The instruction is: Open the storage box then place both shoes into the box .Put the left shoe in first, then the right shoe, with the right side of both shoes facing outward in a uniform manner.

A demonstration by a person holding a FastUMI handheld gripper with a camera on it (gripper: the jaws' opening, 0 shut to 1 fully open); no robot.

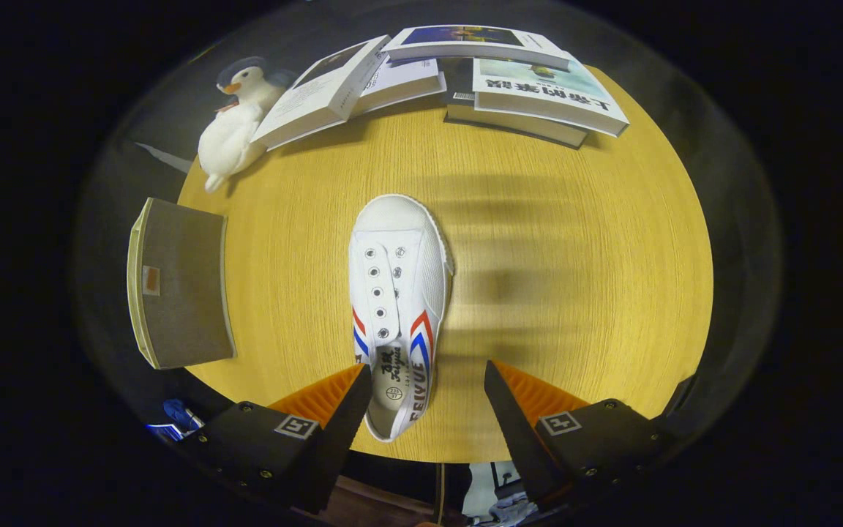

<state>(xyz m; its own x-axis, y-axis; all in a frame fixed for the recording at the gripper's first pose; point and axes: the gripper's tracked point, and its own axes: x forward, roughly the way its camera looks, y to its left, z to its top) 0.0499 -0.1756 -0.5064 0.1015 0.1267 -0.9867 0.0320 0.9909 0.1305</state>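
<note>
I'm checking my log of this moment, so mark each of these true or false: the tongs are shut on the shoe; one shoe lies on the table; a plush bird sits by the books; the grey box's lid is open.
1. The tongs are shut on the white canvas shoe. False: they are open, the shoe's heel beside the left finger.
2. One shoe lies on the round wooden table. True.
3. A white plush bird sits by the stacked books. True.
4. The grey fabric storage box is open. False: it looks closed.

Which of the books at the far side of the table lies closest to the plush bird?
The tilted book, its corner right by the plush bird. The other books lie farther along the table. The gripper hangs open.
</note>
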